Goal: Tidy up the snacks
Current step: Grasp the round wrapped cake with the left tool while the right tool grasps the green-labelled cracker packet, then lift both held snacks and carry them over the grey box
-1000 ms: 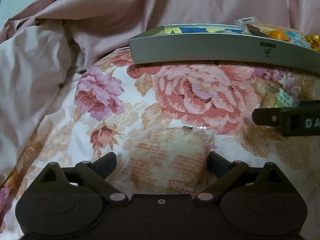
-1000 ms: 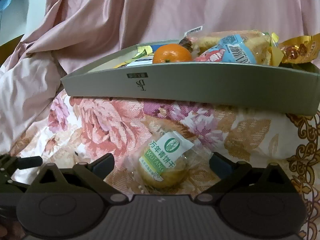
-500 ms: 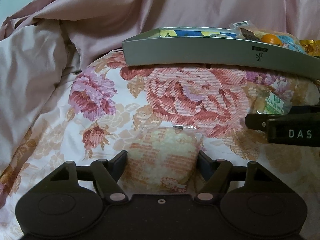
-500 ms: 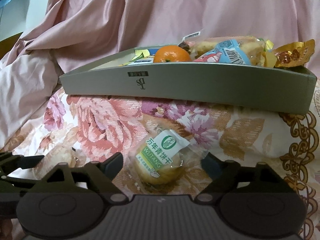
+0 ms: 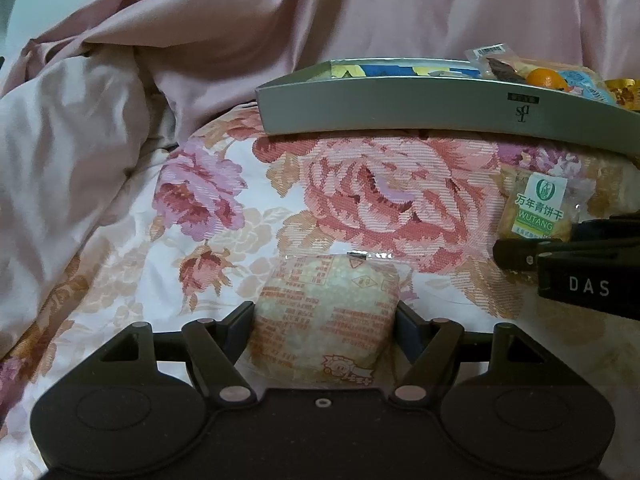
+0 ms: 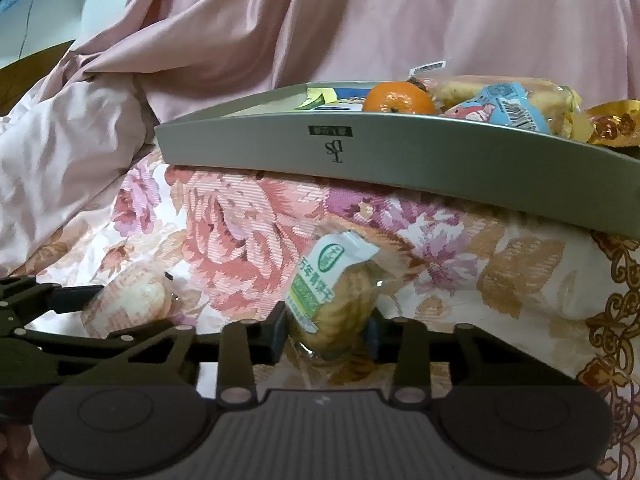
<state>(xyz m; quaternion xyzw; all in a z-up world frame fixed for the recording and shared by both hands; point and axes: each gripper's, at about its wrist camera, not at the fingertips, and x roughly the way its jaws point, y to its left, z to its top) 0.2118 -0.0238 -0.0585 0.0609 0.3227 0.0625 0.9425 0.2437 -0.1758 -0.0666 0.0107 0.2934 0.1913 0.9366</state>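
Snacks being picked up: left gripper [image 5: 325, 320] clamping rice cracker pack [image 5: 324, 312]; right gripper [image 6: 326, 330] closing on biscuit pack [image 6: 332, 292]; next, lifting both into grey tray [image 6: 400, 152].

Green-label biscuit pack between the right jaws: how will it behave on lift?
The biscuit pack is probably light: a small stack of round biscuits in thin clear film. The film looks glossy and loose, so it may crinkle or slip as the right gripper jaws are closing on it. The biscuits are likely brittle; a hard squeeze could crack them.
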